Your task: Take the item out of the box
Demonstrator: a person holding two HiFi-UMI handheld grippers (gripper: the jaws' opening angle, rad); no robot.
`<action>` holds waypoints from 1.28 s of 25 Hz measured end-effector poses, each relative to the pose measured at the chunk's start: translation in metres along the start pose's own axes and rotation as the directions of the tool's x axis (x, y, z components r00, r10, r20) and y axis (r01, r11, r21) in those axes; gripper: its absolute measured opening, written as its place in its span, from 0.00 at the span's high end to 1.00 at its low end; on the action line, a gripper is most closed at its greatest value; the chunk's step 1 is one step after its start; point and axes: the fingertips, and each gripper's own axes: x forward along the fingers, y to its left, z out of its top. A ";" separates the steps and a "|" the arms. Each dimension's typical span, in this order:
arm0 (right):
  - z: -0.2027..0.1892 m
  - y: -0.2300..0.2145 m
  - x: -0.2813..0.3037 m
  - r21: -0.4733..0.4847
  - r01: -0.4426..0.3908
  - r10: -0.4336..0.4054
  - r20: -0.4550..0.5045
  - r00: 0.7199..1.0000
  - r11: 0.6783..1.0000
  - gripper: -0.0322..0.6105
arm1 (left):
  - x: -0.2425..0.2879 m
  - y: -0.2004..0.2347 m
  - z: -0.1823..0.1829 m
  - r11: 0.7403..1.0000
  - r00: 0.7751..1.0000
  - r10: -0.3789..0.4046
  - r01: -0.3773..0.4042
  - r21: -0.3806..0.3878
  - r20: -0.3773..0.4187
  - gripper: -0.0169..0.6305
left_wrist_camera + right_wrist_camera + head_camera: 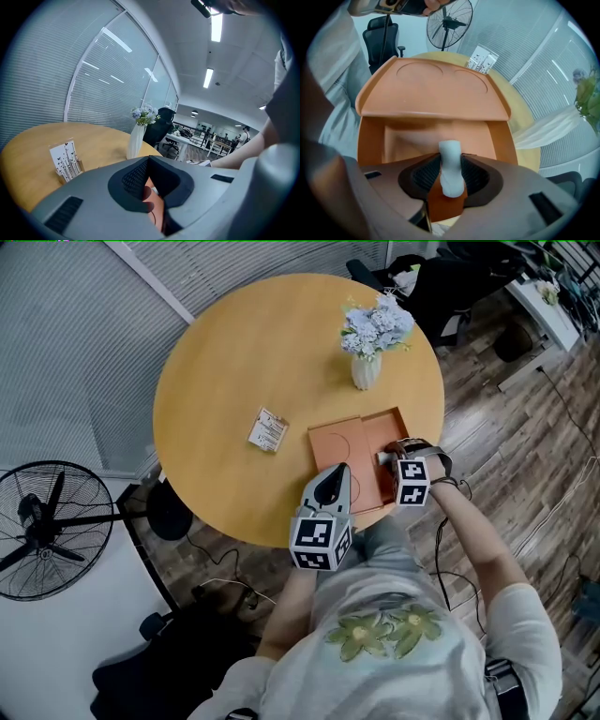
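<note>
Gripping a small pale item [450, 174] between its clenched jaws, the right gripper [450, 161] hangs over the open orange box [370, 140], whose lid [436, 89] lies spread open just beyond the tray. The item sits above the box's inner floor; whether it touches that floor cannot be told. In the head view the box [386, 430] lies near the edge of the round wooden table [234, 352] closest to the person, with the right gripper [397, 457] over its right half. The left gripper [337, 474] points at the near edge of the lid, its jaws pressed together on nothing; the left gripper view shows only orange through the gap behind them. A small card stand [268, 430] is to the left of the box, and a white vase [366, 371] of pale flowers [377, 324] is beyond it.
</note>
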 end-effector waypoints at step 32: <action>0.003 0.000 -0.001 0.071 -0.043 0.043 0.001 0.999 0.997 0.73 | 0.003 0.004 0.005 1.000 1.000 0.009 -0.009 0.005 -0.001 0.97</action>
